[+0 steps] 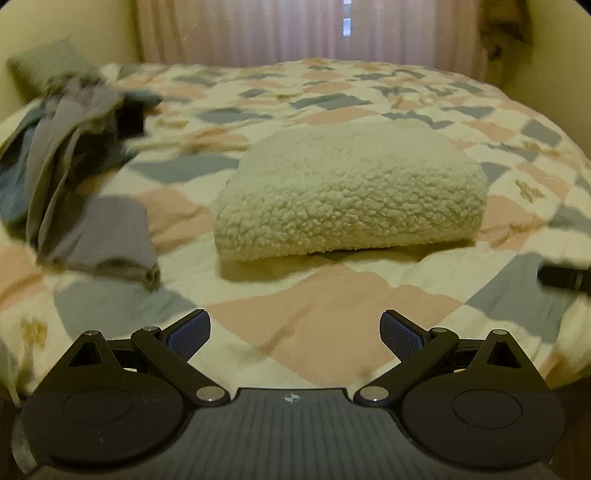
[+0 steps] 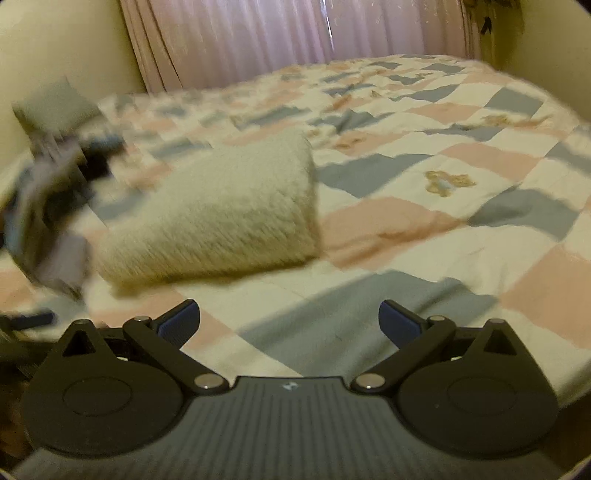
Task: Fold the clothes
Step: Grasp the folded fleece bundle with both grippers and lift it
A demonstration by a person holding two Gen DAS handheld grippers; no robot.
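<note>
A cream fleece garment (image 1: 351,192) lies folded into a thick bundle in the middle of the bed; in the right wrist view the cream fleece garment (image 2: 214,218) is left of centre and blurred. A heap of unfolded grey and blue clothes (image 1: 70,177) lies at the left; the same heap (image 2: 48,206) shows blurred in the right wrist view. My left gripper (image 1: 295,332) hovers over the quilt in front of the fleece bundle, open and holding nothing. My right gripper (image 2: 290,321) is open over the quilt to the right of the bundle, holding nothing. The right gripper's tip (image 1: 565,277) shows at the right edge.
A patchwork quilt (image 1: 332,306) in pink, grey-blue and cream covers the bed, with the quilt (image 2: 443,206) spreading wide to the right of the bundle. A grey pillow (image 1: 48,66) sits at the far left. Pink curtains (image 2: 295,33) hang behind the bed.
</note>
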